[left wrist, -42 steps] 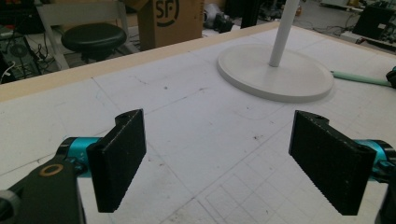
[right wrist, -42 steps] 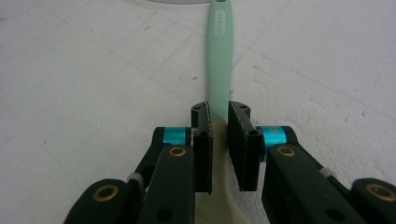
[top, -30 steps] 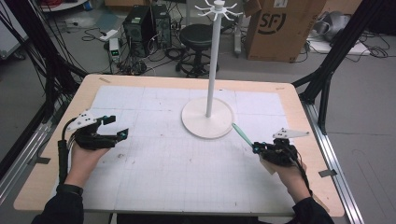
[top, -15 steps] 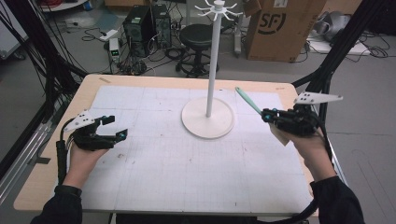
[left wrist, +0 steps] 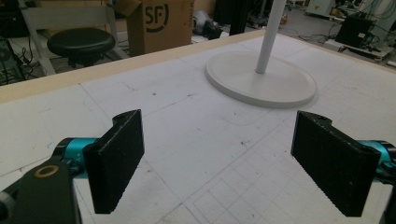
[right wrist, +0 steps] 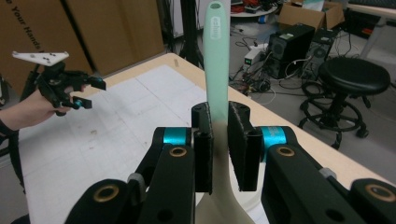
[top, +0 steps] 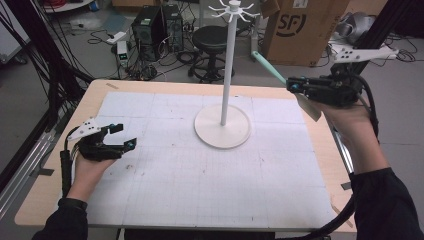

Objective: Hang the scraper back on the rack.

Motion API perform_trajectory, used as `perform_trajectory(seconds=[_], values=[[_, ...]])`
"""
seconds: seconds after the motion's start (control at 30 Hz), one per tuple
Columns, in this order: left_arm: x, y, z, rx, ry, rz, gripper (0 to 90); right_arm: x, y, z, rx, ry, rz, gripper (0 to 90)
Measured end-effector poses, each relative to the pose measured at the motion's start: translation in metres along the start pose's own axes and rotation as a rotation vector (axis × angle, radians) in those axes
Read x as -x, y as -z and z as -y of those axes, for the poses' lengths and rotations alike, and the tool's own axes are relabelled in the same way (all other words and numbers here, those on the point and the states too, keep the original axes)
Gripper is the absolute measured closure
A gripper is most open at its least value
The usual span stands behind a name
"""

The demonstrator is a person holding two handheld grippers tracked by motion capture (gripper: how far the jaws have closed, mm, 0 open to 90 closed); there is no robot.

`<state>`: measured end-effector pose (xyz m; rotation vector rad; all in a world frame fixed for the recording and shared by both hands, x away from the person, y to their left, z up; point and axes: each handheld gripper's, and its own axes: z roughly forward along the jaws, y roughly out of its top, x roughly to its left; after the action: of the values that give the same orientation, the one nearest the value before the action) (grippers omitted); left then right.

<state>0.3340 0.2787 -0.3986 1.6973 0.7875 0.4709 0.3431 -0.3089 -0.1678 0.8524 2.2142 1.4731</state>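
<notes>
while held aloft off the table's right edge, the mint-handled spatula (top: 270, 66) lies with its long axis aimed up and left toward the hooks of the white hanging stand (top: 228, 70), handle hole leading. the right gripper (top: 300, 85) is clamped on its handle, and the pale blade trails behind the jaws. the left gripper (top: 122, 136) rests wide and empty on the gridded mat (top: 200, 185), well apart. judged, the right hand is nearer the stand.

Spatula (right wrist: 217, 60) blade hidden behind the right tool (right wrist: 219, 140); stand (left wrist: 261, 70) pole cut off by the top edge; printing on the spatula handle too small to read
</notes>
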Motion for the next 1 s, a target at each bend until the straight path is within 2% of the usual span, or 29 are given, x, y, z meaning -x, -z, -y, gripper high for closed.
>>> perform_trajectory(seconds=[0.2, 0.4, 0.7, 1.0], values=[[0.000, 0.000, 0.000, -0.003, 0.000, 0.005, 17.9, -0.004, 0.008, -0.028, 0.020, 0.019, 0.001, 80.5], [0.000, -0.001, 0.000, -0.004, 0.000, 0.007, 17.9, -0.006, 0.011, -0.044, 0.043, 0.025, 0.011, 80.5], [0.001, 0.000, 0.000, -0.004, 0.001, 0.009, 18.0, -0.010, 0.005, -0.056, 0.045, 0.032, 0.013, 80.5], [0.001, 0.001, 0.000, -0.006, 0.001, 0.011, 18.0, -0.010, 0.001, -0.058, 0.040, 0.041, 0.027, 80.5]])
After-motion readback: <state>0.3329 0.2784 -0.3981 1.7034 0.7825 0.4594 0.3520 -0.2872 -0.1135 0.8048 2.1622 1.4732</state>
